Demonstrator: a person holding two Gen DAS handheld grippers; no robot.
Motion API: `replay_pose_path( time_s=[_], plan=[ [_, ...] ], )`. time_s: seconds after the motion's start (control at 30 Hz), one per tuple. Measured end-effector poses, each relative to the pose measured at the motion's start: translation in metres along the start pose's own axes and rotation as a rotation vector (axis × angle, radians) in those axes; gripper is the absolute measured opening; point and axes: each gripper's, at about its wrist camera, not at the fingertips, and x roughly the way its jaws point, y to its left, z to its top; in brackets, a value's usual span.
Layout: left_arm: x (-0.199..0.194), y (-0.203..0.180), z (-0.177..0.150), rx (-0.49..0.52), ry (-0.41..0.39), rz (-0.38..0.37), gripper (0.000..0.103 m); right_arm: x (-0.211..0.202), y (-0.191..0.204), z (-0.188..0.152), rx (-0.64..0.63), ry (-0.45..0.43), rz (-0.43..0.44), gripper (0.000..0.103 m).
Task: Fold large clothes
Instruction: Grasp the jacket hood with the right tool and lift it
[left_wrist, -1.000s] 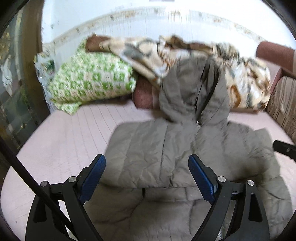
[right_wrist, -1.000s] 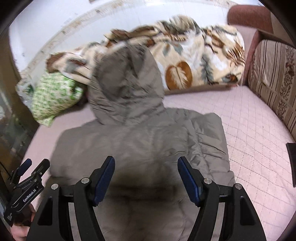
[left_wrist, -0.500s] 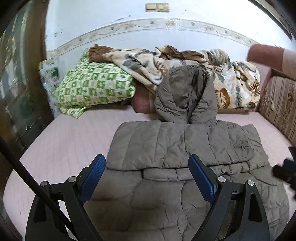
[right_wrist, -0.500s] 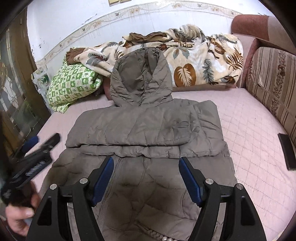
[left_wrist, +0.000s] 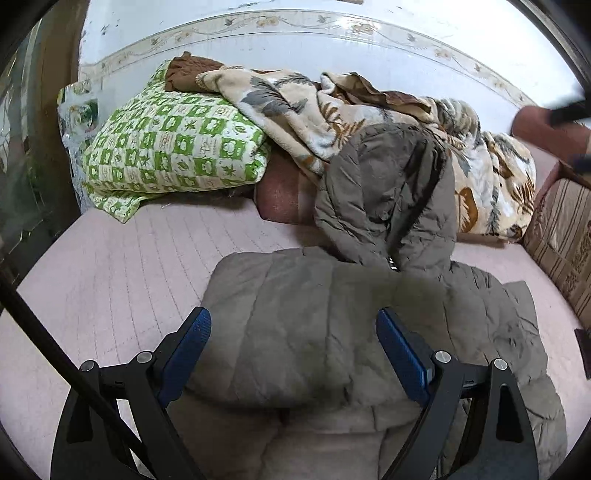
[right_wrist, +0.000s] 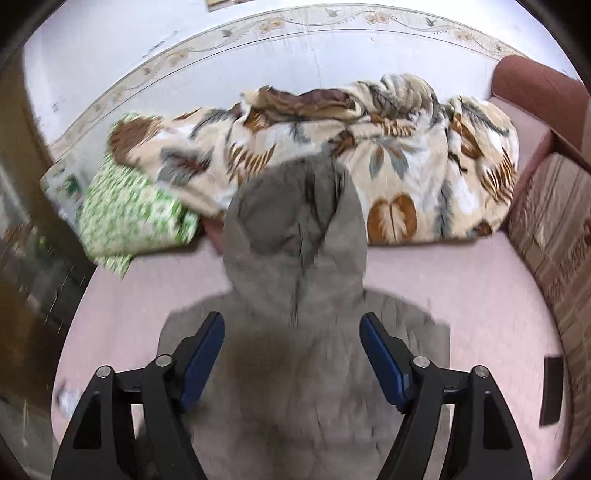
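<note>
From my left wrist, my left gripper (left_wrist: 293, 354) gapes wide and empty over the grey hooded puffer jacket (left_wrist: 332, 325), folded on the pink mattress (left_wrist: 110, 266); the checked pillow (left_wrist: 173, 147) is sharp here. From my right wrist, blurred, my right gripper (right_wrist: 291, 354) is opening, empty, below the hood (right_wrist: 295, 236); only here a dark flat object (right_wrist: 552, 391).

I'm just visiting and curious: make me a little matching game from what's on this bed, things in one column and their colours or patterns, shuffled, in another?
Things:
1. puffer jacket
2. pillow
3. blanket
4. bed cover

Looks:
A. pale pink, quilted
B. green and white checks
C. grey-brown, with a hood
D. cream with brown and grey leaves

Pairs: 1-C, 2-B, 3-D, 4-A
</note>
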Motion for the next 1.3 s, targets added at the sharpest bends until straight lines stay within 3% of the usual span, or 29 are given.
replay_pose_path(
  time_s=[0.1,0.27,0.43,0.57,0.67,0.7,0.73,0.77,0.8,1.0,1.3],
  plan=[
    [0.005,0.007,-0.003,-0.032,0.020,-0.021,0.090,0.033,0.000,0.051,0.010,-0.022,-0.074,0.081],
    [0.016,-0.003,-0.009,0.049,0.030,0.003,0.090,0.108,-0.020,0.109,0.003,-0.016,-0.147,0.081],
    [0.027,-0.011,-0.011,0.024,0.055,-0.065,0.090,0.169,-0.042,0.134,0.026,0.013,-0.158,0.081],
    [0.035,-0.018,-0.016,0.078,0.052,-0.028,0.090,0.210,-0.053,0.144,-0.012,0.039,-0.190,0.081],
    [0.044,-0.015,-0.016,0.056,0.068,-0.024,0.090,0.233,-0.062,0.147,-0.027,0.046,-0.201,0.081],
    [0.045,-0.013,-0.016,0.045,0.074,-0.027,0.090,0.238,-0.064,0.147,-0.026,0.051,-0.185,0.079],
    [0.049,-0.011,-0.017,0.033,0.083,-0.031,0.090,0.244,-0.067,0.145,-0.021,0.060,-0.159,0.052],
    [0.051,-0.010,-0.017,0.024,0.092,-0.030,0.090,0.245,-0.068,0.142,-0.022,0.055,-0.134,0.019],
    [0.053,-0.009,-0.017,0.018,0.097,-0.027,0.090,0.246,-0.068,0.140,-0.030,0.056,-0.128,0.007],
    [0.049,-0.008,-0.016,0.016,0.081,-0.019,0.090,0.202,-0.063,0.117,-0.070,-0.023,-0.061,0.006],
    [0.022,0.000,-0.008,-0.012,0.039,-0.031,0.090,0.073,-0.037,0.036,-0.163,-0.131,0.023,0.006]
  ],
)
